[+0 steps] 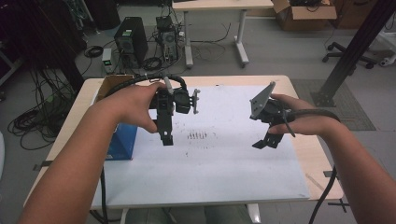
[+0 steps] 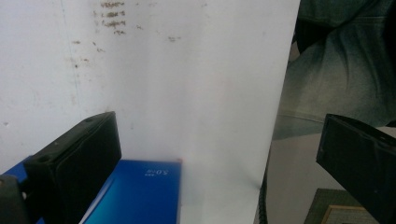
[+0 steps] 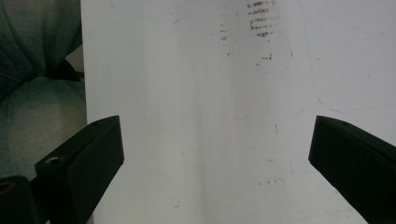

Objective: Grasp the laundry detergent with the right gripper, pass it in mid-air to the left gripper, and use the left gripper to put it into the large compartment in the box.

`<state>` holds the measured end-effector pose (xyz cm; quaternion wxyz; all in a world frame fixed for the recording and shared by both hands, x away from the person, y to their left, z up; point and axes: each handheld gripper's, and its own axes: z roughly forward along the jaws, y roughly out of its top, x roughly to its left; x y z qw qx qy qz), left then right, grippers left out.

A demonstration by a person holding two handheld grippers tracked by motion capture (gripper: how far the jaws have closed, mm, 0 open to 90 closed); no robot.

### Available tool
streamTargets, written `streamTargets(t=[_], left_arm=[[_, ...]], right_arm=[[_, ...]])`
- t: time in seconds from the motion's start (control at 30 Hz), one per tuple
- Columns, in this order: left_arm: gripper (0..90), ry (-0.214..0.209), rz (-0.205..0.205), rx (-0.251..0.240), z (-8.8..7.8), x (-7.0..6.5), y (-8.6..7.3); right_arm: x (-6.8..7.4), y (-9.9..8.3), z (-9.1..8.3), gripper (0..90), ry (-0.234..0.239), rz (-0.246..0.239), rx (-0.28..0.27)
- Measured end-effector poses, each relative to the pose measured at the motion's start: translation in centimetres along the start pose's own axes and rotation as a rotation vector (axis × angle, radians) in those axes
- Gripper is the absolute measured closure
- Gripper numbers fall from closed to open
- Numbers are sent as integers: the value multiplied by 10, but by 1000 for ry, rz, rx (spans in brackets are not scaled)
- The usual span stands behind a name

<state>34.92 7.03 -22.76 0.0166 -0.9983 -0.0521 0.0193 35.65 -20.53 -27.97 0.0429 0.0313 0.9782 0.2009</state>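
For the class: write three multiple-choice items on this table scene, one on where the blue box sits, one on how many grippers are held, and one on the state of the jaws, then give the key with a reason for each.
1. Where does the blue box sit?
A. at the left edge of the white sheet
B. in the middle of the sheet
C. between the right gripper's jaws

2. How many grippers does the person hold?
A. one
B. two
C. three

3. How do the jaws of both grippers stand?
A. shut on the box
B. shut on nothing
C. open, holding nothing

Key: 1 A, the high view shows the box by the left forearm at the sheet's left edge. 2 B, the left gripper and the right gripper are each in a hand. 3 C, each gripper view shows a wide gap between its jaws with bare sheet behind.
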Motion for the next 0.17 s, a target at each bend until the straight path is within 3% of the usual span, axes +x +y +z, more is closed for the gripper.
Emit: streamTargets(t=[0.17], left_arm=[[2,4,1,-4,-2,-1,-3]], right_arm=[[0,2,1,35,2,-5,-1]])
